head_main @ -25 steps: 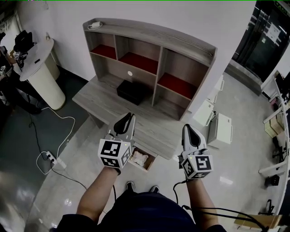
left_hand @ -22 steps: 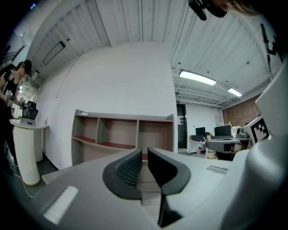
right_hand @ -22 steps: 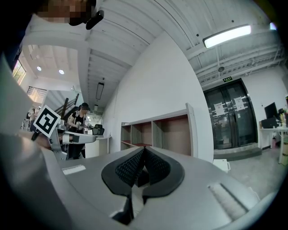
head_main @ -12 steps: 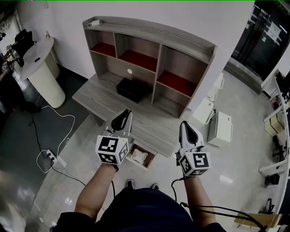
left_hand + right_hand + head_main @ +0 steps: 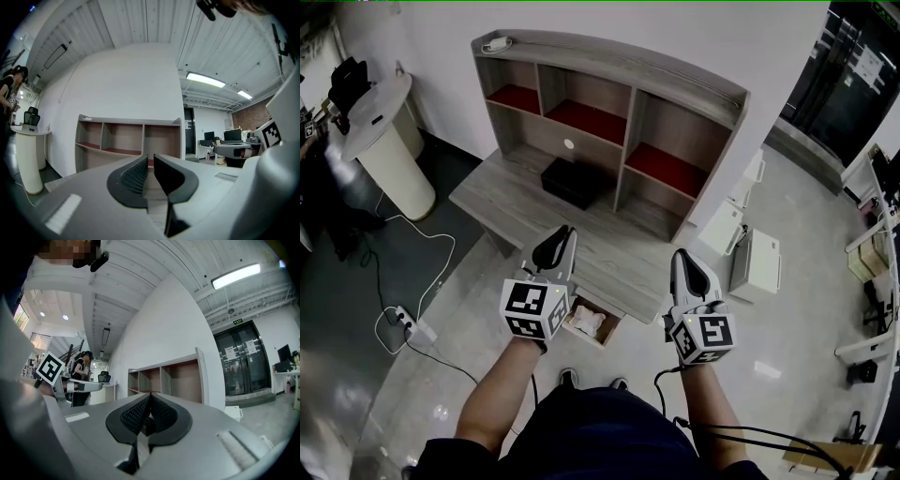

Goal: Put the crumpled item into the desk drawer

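Note:
The crumpled white item (image 5: 587,322) lies inside the open desk drawer (image 5: 610,331), which sticks out under the front edge of the grey wooden desk (image 5: 506,202). My left gripper (image 5: 565,232) hovers above the desk edge just left of the drawer. Its jaws stand a narrow gap apart with nothing between them (image 5: 151,159). My right gripper (image 5: 681,255) is held to the right of the drawer, over the desk's front right corner. Its pads meet at the tips and hold nothing (image 5: 150,394).
A hutch with red-floored shelves (image 5: 609,112) stands on the desk, with a black box (image 5: 572,183) in front of it. A white round stand (image 5: 380,141) and a person are at the left. A cable and power strip (image 5: 403,325) lie on the floor. White boxes (image 5: 755,267) sit at the right.
Both grippers have drifted a little up and to the left over the desk edge. The drawer stays open with the crumpled item in it.

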{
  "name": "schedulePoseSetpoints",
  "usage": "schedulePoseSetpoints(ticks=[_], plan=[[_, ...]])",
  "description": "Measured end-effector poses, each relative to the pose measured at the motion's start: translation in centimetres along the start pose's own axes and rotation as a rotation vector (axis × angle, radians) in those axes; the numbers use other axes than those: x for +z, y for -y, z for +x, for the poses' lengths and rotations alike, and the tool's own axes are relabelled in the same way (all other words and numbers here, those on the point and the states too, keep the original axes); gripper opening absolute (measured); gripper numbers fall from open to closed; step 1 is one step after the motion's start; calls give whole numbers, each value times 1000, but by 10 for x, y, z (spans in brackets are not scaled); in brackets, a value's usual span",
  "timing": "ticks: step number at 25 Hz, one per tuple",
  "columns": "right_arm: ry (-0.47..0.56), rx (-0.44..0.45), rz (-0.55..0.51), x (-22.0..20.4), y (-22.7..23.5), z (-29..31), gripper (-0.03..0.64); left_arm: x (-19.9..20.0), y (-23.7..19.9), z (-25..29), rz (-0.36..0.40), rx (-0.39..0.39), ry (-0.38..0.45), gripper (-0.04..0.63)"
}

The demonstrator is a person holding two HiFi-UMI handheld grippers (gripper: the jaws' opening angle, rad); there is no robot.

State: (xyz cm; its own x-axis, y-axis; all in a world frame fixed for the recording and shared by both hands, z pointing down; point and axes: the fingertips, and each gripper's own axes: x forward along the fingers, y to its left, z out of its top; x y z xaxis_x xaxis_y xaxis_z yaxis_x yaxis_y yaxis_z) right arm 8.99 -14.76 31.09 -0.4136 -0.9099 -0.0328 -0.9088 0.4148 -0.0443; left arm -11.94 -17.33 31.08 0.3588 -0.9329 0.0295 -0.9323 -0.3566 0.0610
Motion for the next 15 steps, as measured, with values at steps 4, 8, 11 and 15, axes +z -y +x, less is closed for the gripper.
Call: schedulePoseSetpoints(ticks=[4, 8, 11, 15], plan=[[0, 5, 5, -1, 1, 0, 6, -1, 2, 0, 3, 3, -1, 43], [-3, 8, 7, -2, 2, -1, 6, -1, 4, 0, 6, 5, -3, 43], [-7, 12, 9, -3, 2, -1, 6, 0, 5, -1, 8, 4, -5, 43], [-5, 20, 17, -3, 1, -1, 6, -3, 6, -1, 7, 4, -11, 43]])
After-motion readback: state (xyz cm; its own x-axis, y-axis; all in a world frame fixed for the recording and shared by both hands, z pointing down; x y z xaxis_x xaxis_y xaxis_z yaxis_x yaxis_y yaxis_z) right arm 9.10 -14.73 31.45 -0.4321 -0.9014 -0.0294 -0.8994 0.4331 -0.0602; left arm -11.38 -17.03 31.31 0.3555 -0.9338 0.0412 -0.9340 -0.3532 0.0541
